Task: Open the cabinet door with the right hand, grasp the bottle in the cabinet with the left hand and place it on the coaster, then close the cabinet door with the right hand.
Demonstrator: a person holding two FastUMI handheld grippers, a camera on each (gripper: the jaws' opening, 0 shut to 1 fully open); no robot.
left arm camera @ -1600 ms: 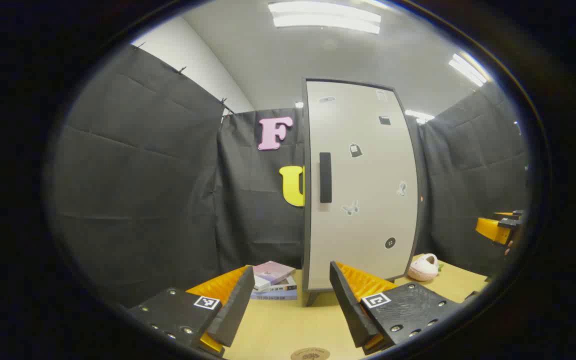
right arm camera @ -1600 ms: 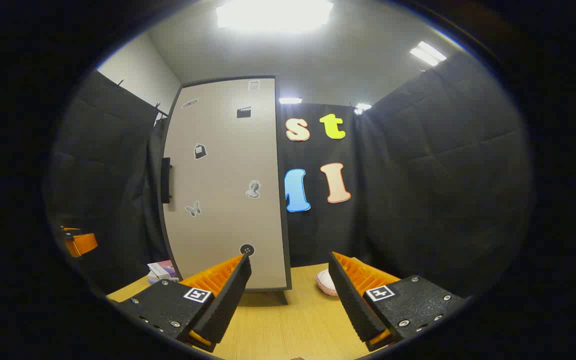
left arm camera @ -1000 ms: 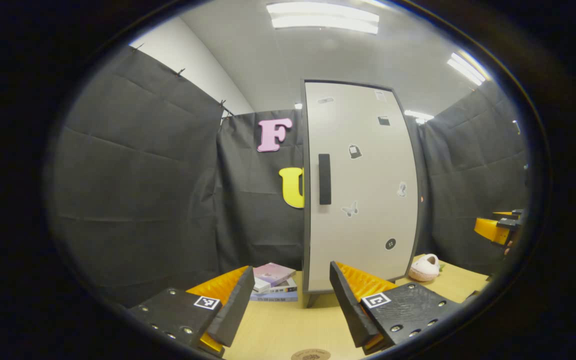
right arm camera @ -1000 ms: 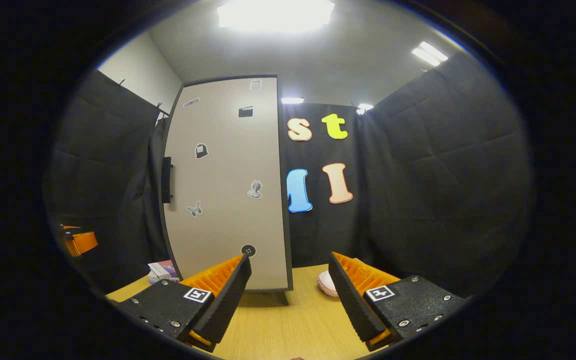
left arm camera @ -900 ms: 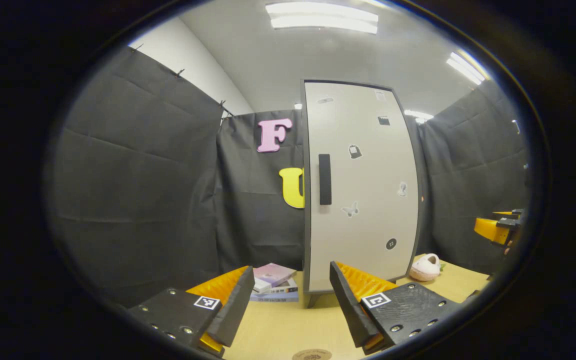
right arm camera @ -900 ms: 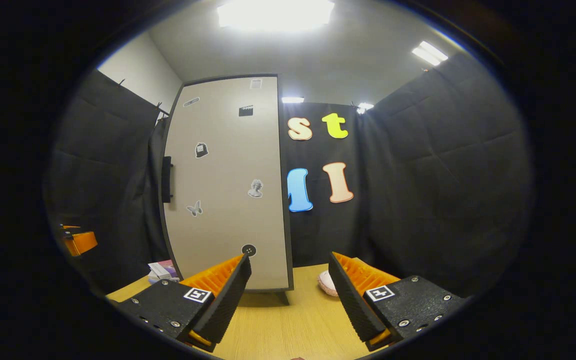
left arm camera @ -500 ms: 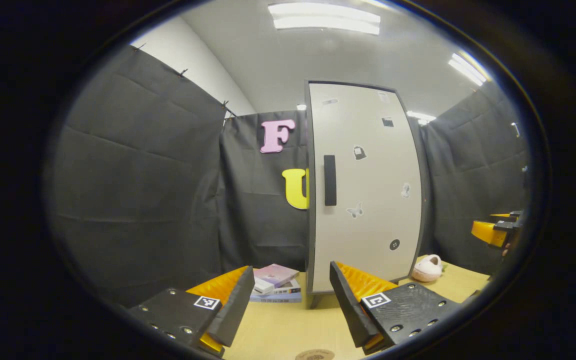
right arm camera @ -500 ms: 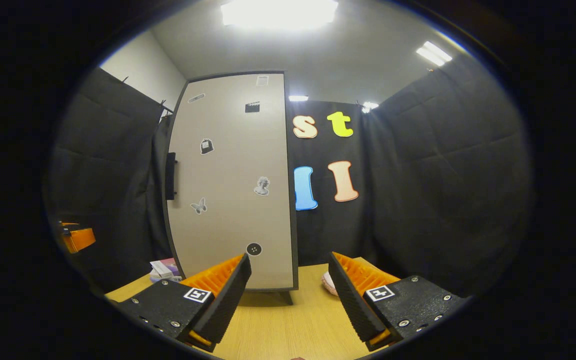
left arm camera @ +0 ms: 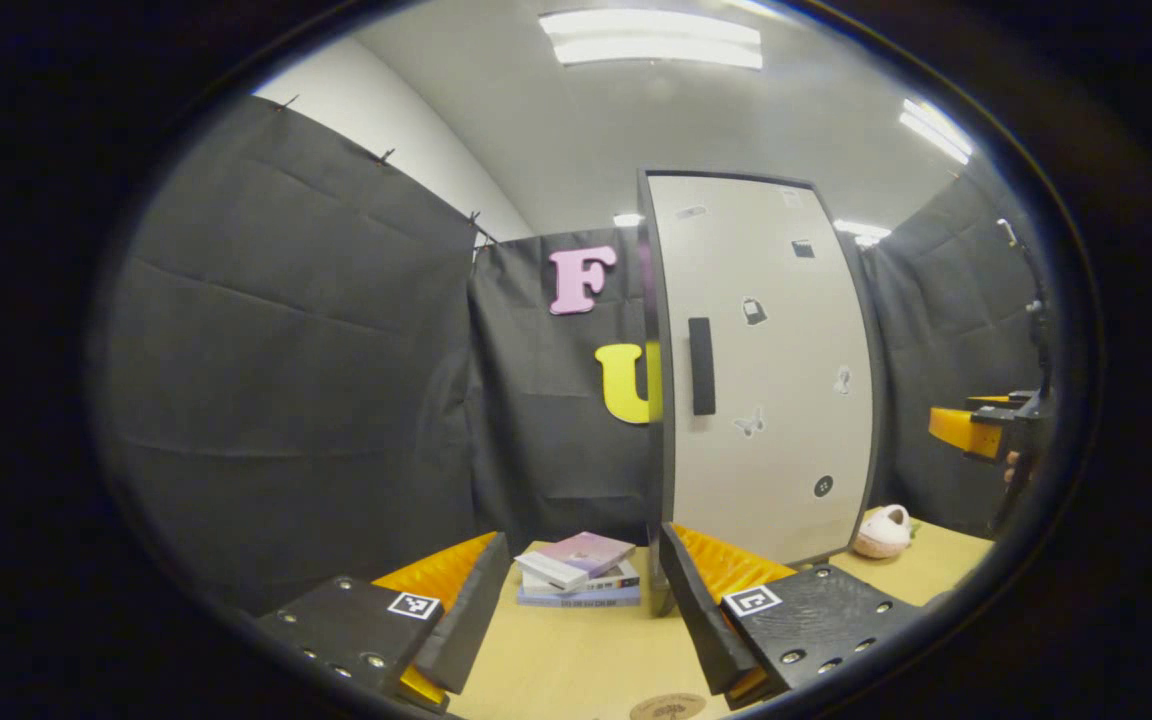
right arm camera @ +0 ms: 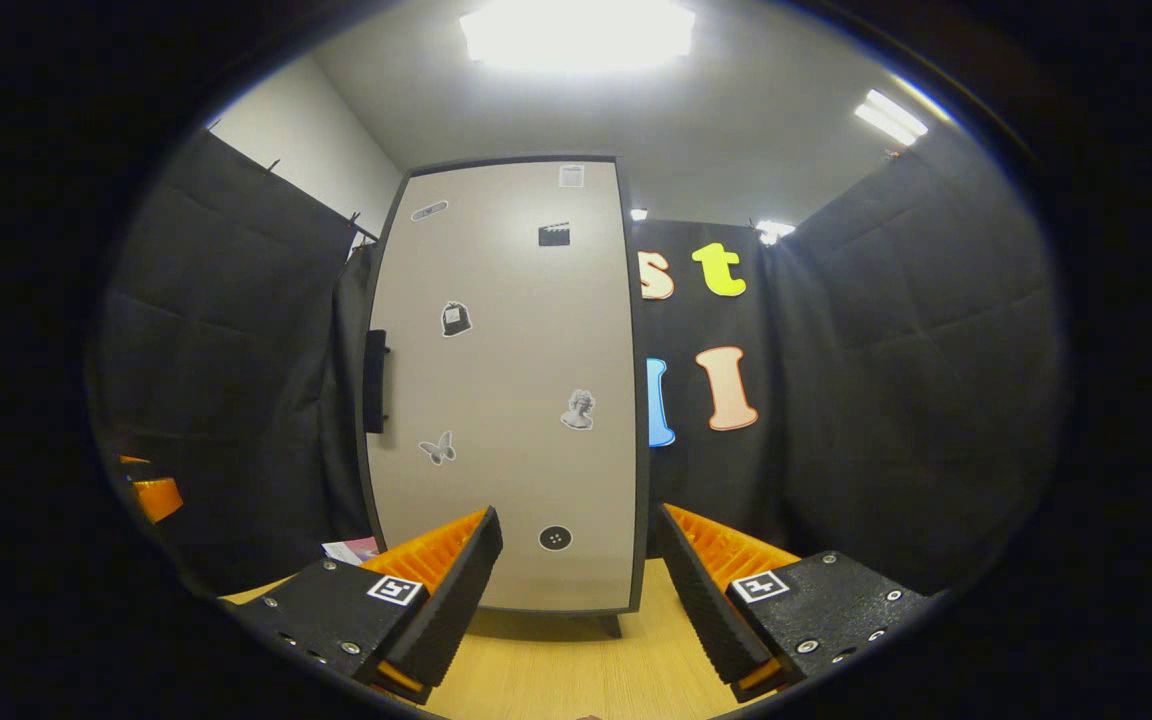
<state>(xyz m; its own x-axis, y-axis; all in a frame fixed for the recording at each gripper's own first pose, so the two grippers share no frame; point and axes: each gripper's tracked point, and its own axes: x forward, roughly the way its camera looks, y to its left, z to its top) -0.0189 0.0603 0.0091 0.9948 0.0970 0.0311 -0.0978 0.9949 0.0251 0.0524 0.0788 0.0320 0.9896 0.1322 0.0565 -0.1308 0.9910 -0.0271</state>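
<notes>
A tall cabinet with a pale door [left arm camera: 766, 370] [right arm camera: 506, 390] stands closed on the wooden table [left arm camera: 576, 655]. Its dark vertical handle [left arm camera: 701, 366] [right arm camera: 375, 381] sits on the door's left edge. Small stickers dot the door. The bottle stays hidden behind the door. A round coaster [left arm camera: 668, 707] lies on the table just below my left gripper [left arm camera: 576, 610], which is open and empty. My right gripper [right arm camera: 581, 590] is open and empty too, facing the door's lower part from a short distance. In the left gripper view the right gripper [left arm camera: 976, 432] hangs at the far right.
A small stack of books [left arm camera: 579, 568] lies left of the cabinet's foot, with a corner [right arm camera: 351, 549] seen in the right gripper view. A pink slipper [left arm camera: 882, 531] rests on the table right of the cabinet. Black cloth walls close in on all sides.
The right gripper has moved closer to the cabinet and turned left, so the door now sits centred and larger. The left gripper view has swung left, shifting the cabinet rightward. Both stayed open.
</notes>
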